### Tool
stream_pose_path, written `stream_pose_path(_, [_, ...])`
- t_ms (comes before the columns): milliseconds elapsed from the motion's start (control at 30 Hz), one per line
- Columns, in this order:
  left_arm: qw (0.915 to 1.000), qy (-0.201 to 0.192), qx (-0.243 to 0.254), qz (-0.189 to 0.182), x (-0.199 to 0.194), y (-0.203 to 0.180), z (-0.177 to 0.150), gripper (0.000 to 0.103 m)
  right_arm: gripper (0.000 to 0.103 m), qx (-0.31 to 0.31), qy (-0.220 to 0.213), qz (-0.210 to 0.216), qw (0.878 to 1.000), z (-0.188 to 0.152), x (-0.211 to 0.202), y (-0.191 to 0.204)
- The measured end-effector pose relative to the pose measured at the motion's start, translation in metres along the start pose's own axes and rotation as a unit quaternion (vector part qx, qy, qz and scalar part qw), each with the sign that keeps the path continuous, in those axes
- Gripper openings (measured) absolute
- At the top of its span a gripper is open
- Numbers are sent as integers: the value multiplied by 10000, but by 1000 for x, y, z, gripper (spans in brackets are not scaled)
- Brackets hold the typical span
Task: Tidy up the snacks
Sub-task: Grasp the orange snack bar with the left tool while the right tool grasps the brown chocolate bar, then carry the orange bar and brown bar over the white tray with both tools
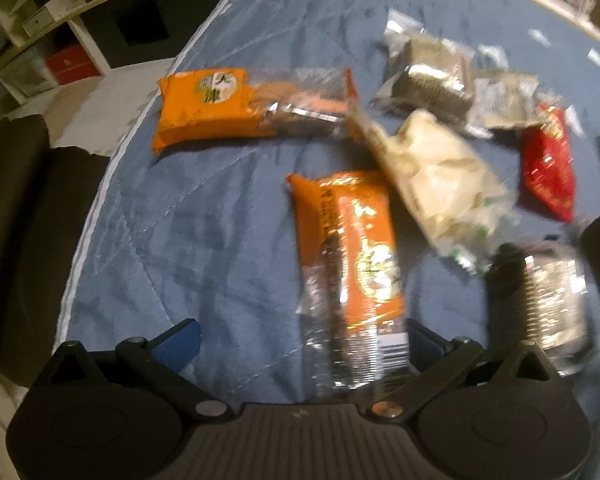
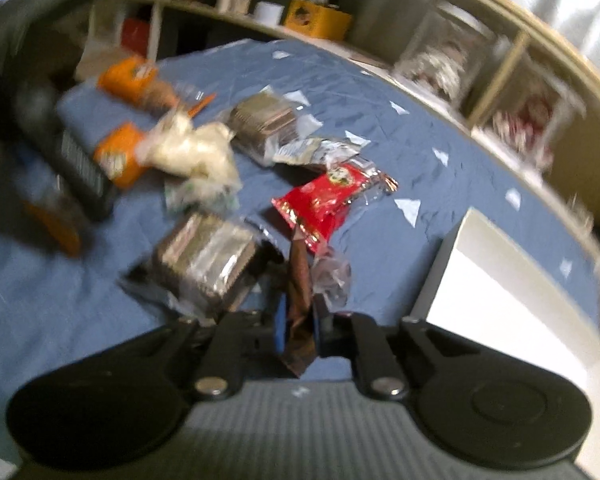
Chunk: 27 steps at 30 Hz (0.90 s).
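Left gripper (image 1: 300, 338): spread wide, orange packet (image 1: 350, 248) between its fingers; centre before squeezing.
Right gripper (image 2: 298, 320): pinching brown wrapper (image 2: 299, 304); lift straight, white box (image 2: 512, 292) sits to its right.

- Two orange plastic-wrapped snack packs: one at upper left of my left view (image 1: 208, 108), one at centre (image 1: 352, 252).
- One clear bag of pale white pieces (image 1: 440, 176), centre right.
- One red foil packet (image 1: 548, 164), far right.
- Two clear-wrapped stacks of dark ridged biscuits: upper right (image 1: 428, 76), lower right (image 1: 552, 304).
- One crumpled pale wrapper (image 1: 504, 100), upper right.
- One brown foil packet (image 2: 298, 280), centre of my right view.
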<state>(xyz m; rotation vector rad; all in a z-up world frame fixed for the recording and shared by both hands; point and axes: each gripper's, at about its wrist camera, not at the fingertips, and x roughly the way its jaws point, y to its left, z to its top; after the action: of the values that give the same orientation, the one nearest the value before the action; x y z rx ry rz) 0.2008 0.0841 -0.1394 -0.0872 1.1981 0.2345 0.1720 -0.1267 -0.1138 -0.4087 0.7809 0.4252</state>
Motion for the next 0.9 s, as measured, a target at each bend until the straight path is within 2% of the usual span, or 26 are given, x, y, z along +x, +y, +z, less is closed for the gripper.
stream_pose_path(100, [9988,-183,-270,-371,-11,2,2,99,15,384,-55,173,9991,4,-8,-12])
stream_pose_path(267, [9964,-357,-449,-621,-23,-6,-2,72,15,835,-70,379,9958,6,-17,-22])
stream_pose_path(433, [9979,-332,-320,-459,-20,-15,-2,46,15,1003,-153,467,9937,5,-22,-24])
stream_pose_path(533, [9964,-406,-500,-547,-25,-10,-4,43,15,1093,-223,526,9924,4,-26,-29])
stream_pose_path(700, [9909,-481,-823,-953,-44,-7,-20,43,15,1270,-333,544,9899,3,-32,-37])
stream_pose_path(900, [9839,-977,-943,-1165,-77,-5,-27,40,15,1518,-459,493,9861,3,-43,-47])
